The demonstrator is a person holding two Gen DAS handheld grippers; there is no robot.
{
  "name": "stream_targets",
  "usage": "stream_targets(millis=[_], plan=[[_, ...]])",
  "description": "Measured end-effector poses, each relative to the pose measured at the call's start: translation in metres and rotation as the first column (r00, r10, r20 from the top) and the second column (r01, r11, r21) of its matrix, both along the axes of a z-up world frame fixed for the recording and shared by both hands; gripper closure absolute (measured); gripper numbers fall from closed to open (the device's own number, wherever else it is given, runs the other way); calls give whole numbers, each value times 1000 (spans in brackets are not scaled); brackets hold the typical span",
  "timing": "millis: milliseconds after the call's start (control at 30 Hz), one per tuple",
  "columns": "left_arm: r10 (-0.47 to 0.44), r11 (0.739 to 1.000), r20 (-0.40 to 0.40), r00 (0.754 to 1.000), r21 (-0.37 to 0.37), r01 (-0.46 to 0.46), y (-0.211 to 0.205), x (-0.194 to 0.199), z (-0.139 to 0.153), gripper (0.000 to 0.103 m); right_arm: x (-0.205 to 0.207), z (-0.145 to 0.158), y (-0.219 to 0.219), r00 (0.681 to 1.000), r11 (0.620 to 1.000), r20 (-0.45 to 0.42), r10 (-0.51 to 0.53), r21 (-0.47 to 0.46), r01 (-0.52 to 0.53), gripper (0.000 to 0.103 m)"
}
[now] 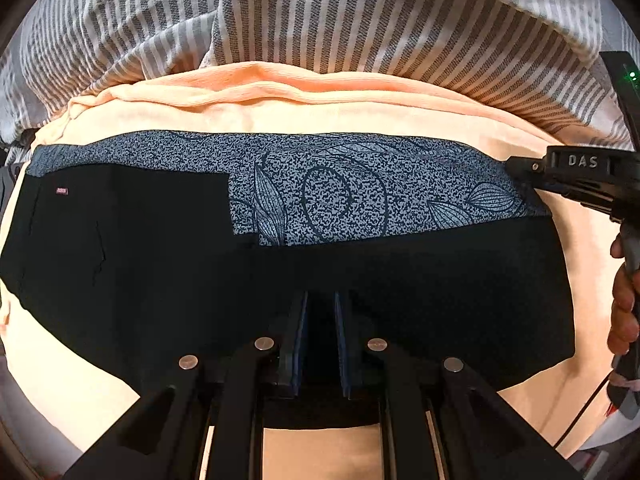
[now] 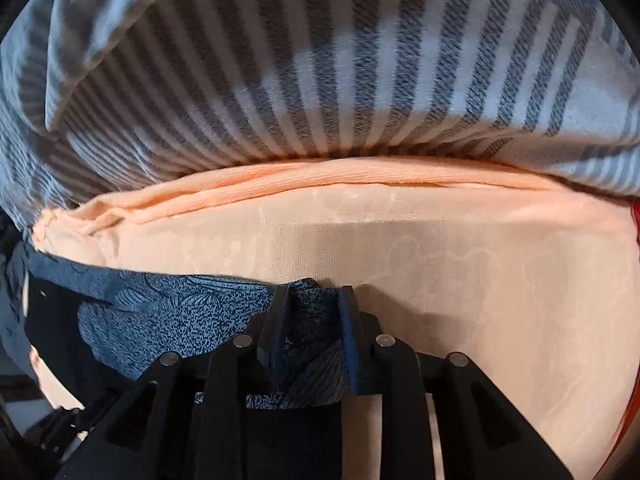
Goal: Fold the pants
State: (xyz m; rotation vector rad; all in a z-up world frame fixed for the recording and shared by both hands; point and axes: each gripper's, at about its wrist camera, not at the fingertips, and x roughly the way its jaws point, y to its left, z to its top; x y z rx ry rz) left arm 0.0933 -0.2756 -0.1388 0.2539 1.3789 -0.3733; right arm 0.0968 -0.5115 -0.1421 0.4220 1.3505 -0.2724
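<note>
Pants (image 1: 360,280) flat on peach bed sheet (image 1: 320,116), lengthwise fold done — cross folds pending. Right claw (image 2: 314,300) pinching patterned far-right corner; left claw (image 1: 321,304) slightly spread at near edge.

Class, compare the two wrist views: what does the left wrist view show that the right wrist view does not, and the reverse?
Only the left wrist view shows the pants spread wide, their small pink tag, and the person's hand. Only the right wrist view shows the patterned fabric pinched in the right claw. Both share the peach sheet and the striped blanket.
</note>
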Motion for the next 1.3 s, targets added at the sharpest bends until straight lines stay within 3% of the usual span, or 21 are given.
stream_targets(millis=[67,167,467,933,1133,1300], plan=[[-7,1000,3,1000,-1,7,-1,-1,0,88,-8,5,-4,1000,1000,15,-19,13,19,70],[-4,1000,0,1000,-9,4,-2,-2,-1,88,-19,19,-6,998,999,29,-47,15,46,70],[1,1000,-12,1000,-8,-1,0,4,1,88,-72,62,44,998,999,55,34,-42,-32,58],[80,994,-31,996,-68,-82,34,-4,38,88,-98,62,93,998,998,-3,69,-13,-69,56],[63,995,-17,998,-71,-64,52,-14,45,88,-102,67,112,998,998,-1,58,-4,-58,51],[94,983,-24,995,-155,-97,75,-15,48,88,-107,63,131,999,999,-19,49,11,-49,49]])
